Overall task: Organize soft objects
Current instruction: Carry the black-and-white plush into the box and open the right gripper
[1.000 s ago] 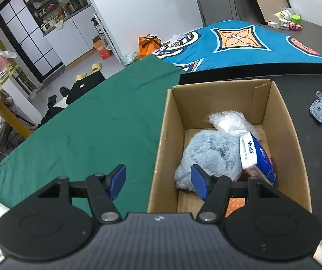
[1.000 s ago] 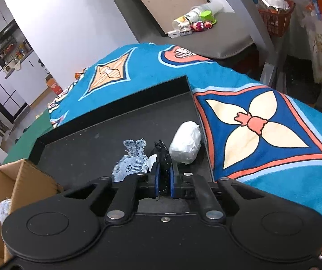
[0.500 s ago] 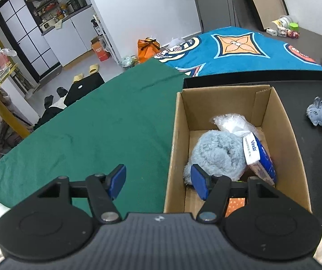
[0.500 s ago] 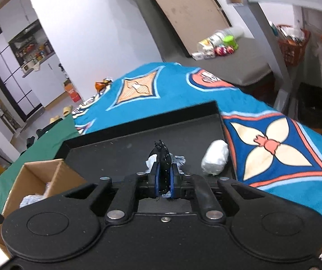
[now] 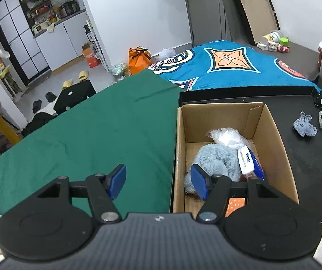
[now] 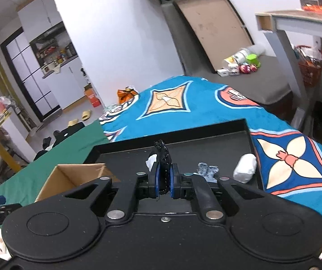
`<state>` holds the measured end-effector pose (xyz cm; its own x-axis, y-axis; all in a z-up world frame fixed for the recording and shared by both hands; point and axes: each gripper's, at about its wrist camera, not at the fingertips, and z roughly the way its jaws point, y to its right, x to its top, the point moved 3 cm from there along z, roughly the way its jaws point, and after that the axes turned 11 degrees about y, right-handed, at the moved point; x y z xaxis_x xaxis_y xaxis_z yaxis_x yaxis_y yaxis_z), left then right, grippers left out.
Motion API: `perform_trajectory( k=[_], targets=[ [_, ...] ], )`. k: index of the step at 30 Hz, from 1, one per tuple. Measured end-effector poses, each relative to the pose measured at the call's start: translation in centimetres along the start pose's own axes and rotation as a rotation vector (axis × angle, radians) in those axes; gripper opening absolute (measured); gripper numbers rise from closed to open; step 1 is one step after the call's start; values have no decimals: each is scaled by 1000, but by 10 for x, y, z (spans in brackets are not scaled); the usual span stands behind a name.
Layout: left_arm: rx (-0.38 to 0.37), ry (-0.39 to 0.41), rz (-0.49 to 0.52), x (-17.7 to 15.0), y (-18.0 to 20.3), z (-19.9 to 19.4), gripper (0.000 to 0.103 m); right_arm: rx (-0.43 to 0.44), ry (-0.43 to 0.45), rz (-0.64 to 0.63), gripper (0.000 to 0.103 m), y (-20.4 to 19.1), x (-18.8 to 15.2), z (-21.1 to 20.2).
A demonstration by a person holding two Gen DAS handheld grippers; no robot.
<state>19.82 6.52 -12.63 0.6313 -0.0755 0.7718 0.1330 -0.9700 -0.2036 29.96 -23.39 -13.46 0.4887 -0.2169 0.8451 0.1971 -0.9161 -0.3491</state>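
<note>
Two claws: left (image 5: 158,181) spread beside cardboard box (image 5: 282,148), right (image 6: 163,181) pinching black-and-white soft toy (image 6: 162,155) above tray (image 6: 206,135).

Black-and-white soft toy (image 6: 162,155): pinched upright between the right tongs (image 6: 163,185), above the black tray (image 6: 206,132). Cardboard box (image 5: 280,144) open, sits at the tray's 9 o'clock end; holds a fluffy grey-blue plush (image 5: 215,159), a clear plastic bag (image 5: 226,136) at its 12, a blue-white Vinda tissue pack (image 5: 251,163) at its 3. Small blue-grey fabric toy (image 5: 305,127) and white wrapped bundle (image 6: 245,167) lie loose on the tray.
</note>
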Motion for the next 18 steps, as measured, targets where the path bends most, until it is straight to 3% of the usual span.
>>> perform_trajectory(
  k=[5, 13, 18],
  targets=[
    [-25, -4, -33, -9, -11, 1, 62, 34, 5, -23, 9, -21, 2, -7],
    [-146, -19, -141, -15, -21, 5, 59, 93, -2, -75, 9, -61, 2, -12],
    [-182, -24, -146, -19, -20, 7, 58, 126, -13, -115, 9, -85, 2, -14]
  ],
)
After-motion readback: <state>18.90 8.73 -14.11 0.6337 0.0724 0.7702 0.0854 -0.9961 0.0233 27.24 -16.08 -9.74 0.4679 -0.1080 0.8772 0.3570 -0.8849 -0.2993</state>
